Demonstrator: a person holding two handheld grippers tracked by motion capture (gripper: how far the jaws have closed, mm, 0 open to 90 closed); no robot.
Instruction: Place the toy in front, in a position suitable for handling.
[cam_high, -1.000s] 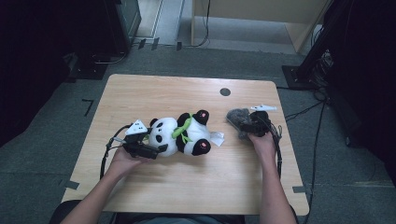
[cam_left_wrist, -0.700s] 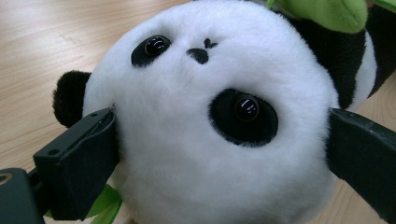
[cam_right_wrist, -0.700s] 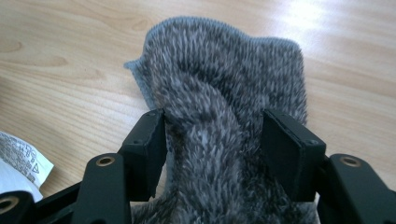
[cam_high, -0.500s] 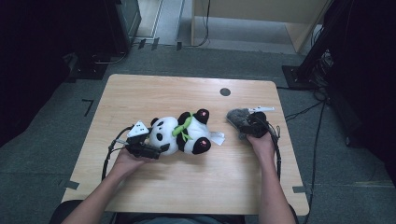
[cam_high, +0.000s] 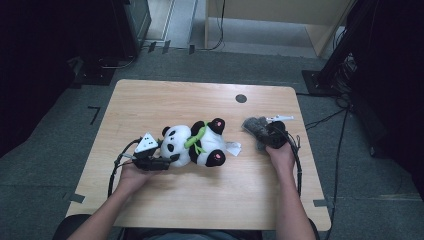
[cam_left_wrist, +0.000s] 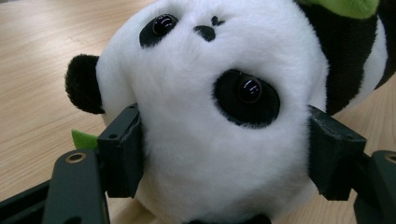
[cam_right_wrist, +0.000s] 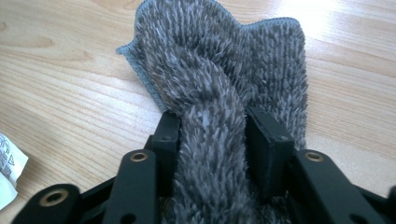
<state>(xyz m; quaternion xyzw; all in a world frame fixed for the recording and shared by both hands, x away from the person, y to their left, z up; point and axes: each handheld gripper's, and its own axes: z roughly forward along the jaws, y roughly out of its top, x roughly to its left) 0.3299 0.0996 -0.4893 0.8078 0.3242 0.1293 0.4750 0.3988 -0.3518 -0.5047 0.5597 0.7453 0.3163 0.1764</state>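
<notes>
A black-and-white plush panda (cam_high: 197, 145) with a green scarf lies on its side in the middle of the wooden table (cam_high: 200, 200). My left gripper (cam_high: 170, 159) reaches it from the left. Its jaws have just been closing, and in the left gripper view the pads (cam_left_wrist: 122, 149) press into both sides of the panda's head (cam_left_wrist: 210, 116). To the right lies a crumpled grey fuzzy cloth (cam_high: 254, 125). My right gripper (cam_high: 266, 136) sits on it. Its jaws have just been closing too, and they pinch a raised fold of the cloth (cam_right_wrist: 219, 70) between the pads (cam_right_wrist: 264, 140).
A white sewn-in label (cam_high: 232, 148) sticks out of the panda towards the cloth. A round black hole cover (cam_high: 241, 98) sits near the table's far edge. Cables trail from both grippers. Dark equipment and a stand are on the floor beyond the table.
The left jaws have drawn in against the panda's head. The right gripper has settled lower on the grey cloth. Both hands have stayed in place.
</notes>
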